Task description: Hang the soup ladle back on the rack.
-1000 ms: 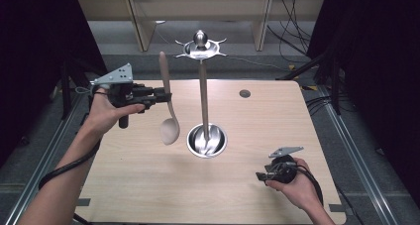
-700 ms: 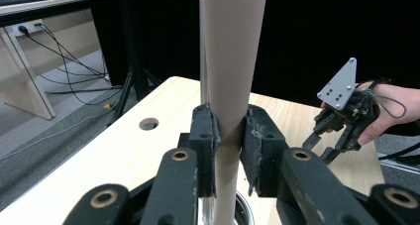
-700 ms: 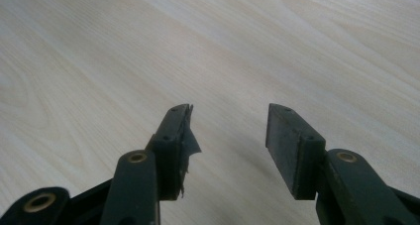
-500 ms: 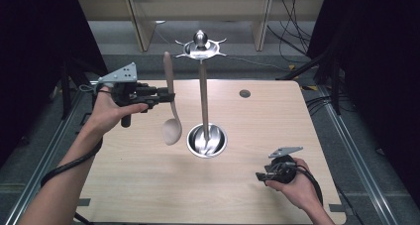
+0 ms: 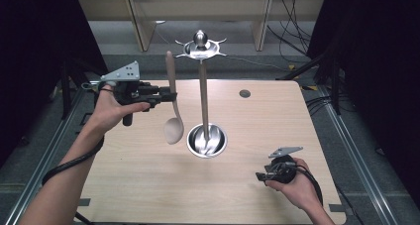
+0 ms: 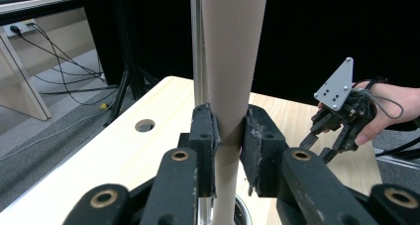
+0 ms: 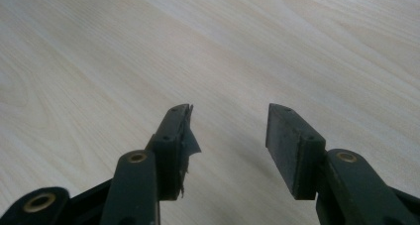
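Observation:
A wooden spoon (image 5: 171,101) hangs upright in the air, bowl down, just left of a metal stand (image 5: 203,101). My left gripper (image 5: 168,95) is shut on the spoon's handle about halfway up. In the left gripper view the pale handle (image 6: 230,61) rises between the two pads, with the stand's pole (image 6: 197,46) right behind it. The stand has a round base (image 5: 207,140) and a hooked crown (image 5: 200,46) on top. My right gripper (image 5: 258,176) rests low near the table's front right, and in the right gripper view (image 7: 229,131) its jaws stand open over bare wood.
The light wooden table (image 5: 148,185) has a small round cable hole (image 5: 244,93) at its back right. Dark floor and cables surround the table, with wooden furniture legs (image 5: 138,22) beyond the far edge. The right hand and its gripper (image 6: 341,111) appear across the table in the left gripper view.

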`<state>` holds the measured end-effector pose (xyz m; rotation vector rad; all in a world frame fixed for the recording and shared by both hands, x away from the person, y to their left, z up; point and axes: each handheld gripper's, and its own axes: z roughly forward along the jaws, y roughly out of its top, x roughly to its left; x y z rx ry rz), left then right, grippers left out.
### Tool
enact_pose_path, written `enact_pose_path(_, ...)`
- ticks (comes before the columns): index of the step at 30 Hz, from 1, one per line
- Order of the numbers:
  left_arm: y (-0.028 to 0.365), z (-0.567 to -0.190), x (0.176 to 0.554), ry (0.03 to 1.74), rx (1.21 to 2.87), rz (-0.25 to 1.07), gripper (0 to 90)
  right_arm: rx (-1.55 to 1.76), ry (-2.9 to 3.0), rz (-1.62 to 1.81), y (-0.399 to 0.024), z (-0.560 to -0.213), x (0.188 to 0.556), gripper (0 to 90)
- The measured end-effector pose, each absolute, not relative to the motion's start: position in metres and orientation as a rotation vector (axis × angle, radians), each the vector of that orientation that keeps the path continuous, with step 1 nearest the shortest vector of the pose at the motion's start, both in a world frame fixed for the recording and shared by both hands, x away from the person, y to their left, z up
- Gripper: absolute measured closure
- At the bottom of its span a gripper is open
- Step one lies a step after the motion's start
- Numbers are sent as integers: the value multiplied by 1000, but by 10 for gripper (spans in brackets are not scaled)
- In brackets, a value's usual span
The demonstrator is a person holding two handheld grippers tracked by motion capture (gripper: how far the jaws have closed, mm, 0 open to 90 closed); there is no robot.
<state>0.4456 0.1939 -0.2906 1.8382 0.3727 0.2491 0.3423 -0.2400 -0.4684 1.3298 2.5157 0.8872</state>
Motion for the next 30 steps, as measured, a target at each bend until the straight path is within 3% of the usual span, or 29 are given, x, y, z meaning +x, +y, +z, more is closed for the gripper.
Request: enact_pose_path(30,185,-291,453,370,1874,223,752,1335,2512,889,-240,-468,342,527)
